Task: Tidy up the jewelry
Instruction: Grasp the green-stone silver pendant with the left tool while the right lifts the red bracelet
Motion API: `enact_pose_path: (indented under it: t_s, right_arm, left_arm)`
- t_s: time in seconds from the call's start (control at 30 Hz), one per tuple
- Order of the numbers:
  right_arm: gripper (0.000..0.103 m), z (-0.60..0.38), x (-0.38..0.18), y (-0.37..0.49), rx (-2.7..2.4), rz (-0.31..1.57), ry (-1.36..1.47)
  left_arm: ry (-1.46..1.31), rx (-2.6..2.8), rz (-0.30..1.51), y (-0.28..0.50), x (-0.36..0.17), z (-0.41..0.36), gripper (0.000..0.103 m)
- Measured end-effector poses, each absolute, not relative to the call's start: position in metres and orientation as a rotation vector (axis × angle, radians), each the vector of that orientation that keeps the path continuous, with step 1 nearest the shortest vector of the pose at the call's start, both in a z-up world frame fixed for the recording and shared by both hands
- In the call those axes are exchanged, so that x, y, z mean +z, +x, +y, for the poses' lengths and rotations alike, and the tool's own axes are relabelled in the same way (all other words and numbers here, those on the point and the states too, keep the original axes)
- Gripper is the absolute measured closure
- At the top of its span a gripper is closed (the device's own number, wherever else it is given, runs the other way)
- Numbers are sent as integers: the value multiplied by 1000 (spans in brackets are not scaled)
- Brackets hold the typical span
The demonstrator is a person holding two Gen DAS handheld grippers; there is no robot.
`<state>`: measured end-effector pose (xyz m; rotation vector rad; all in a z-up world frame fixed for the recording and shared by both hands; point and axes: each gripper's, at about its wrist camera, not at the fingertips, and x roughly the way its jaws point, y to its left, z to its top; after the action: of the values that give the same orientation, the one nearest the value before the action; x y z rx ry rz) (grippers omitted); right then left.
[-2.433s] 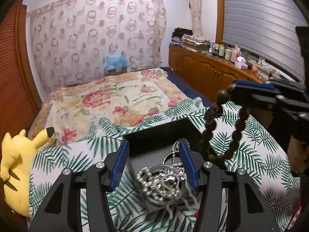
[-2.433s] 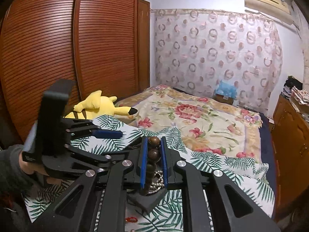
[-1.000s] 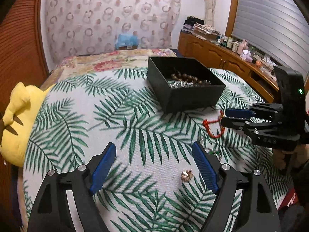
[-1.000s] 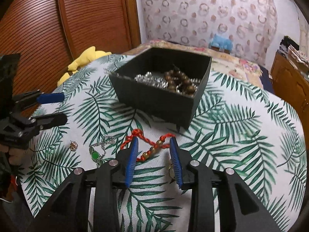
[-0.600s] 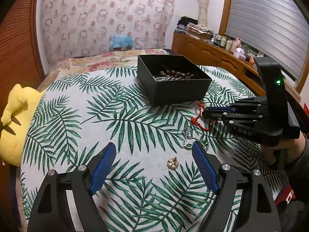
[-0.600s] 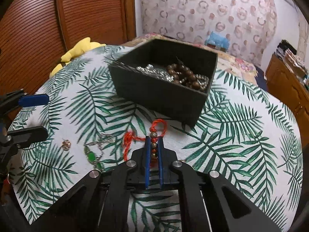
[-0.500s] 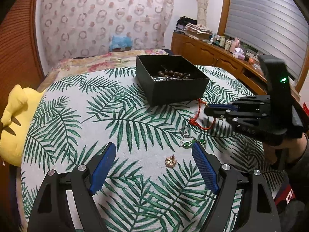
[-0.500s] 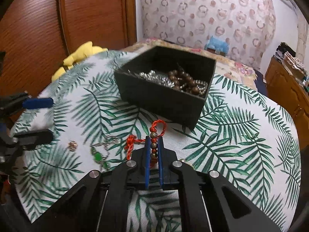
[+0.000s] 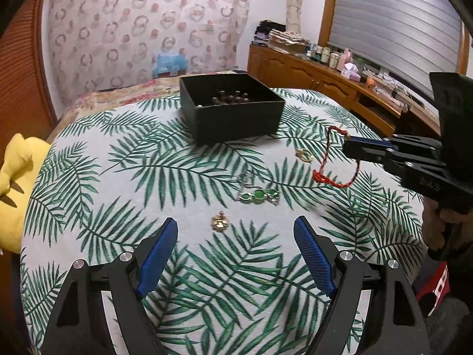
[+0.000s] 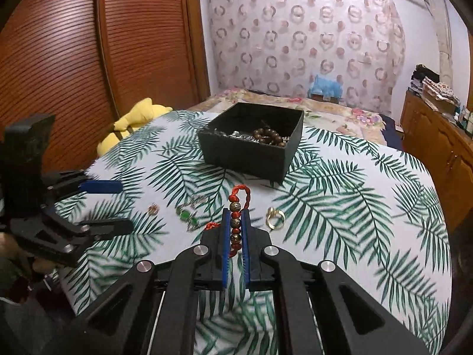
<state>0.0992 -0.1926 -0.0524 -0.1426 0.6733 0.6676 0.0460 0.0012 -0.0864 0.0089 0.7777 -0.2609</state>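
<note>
My right gripper [image 10: 235, 216] is shut on a red cord bracelet [image 10: 235, 222] with brown beads and holds it above the leaf-print table; in the left wrist view the bracelet [image 9: 337, 162] hangs from the right gripper [image 9: 348, 143]. My left gripper [image 9: 235, 233] is open and empty, low over the table just short of a small gold charm [image 9: 219, 222]. A green-stone bracelet [image 9: 257, 195] and a gold ring [image 9: 304, 154] lie on the cloth. The black box [image 9: 233, 109] holds dark wooden beads [image 10: 267, 136] and silver chain.
A yellow plush toy [image 9: 11, 183] sits at the table's left edge. A bed with a floral cover [image 10: 340, 112] lies beyond the table. Wooden cabinets [image 9: 310, 77] with bottles run along the right wall, and a slatted wardrobe [image 10: 74, 59] stands on the left.
My right gripper closed on the red bracelet and lifted it off the cloth. My left gripper stayed open and drew back and lower, nearer the gold charm.
</note>
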Motion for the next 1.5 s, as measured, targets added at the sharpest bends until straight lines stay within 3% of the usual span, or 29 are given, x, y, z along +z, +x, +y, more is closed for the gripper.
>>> enact_pose_path:
  t_s: [0.03,0.33,0.77,0.9,1.07,1.33,1.5]
  right_arm:
    - [95,-197,-52,97,671,675,-134]
    - [95,-217,-73,84,628,720,-124]
    - [95,-215,-103,88,617,795,-113]
    - [95,-214,-104,90,626,798,-111]
    - [95,-214,-103,89,632,798,-104]
    - [95,-214,-103,89,636,812,-107]
    - [95,-213,-103,90,638,816,-107]
  left_arm:
    - [12,-275,783,46,-87,-3,36]
    - [82,-354,794,56,-81,-31,47]
    - [184,-337,860,98,-99,-47,51]
    - [201,-326,878,104,-103,-47,61]
    - [202,-308,890,108,-104,-38,65]
    - [163,-367,891,102,-105,-37,87]
    - [170,-380,876,94,-105,-40,89]
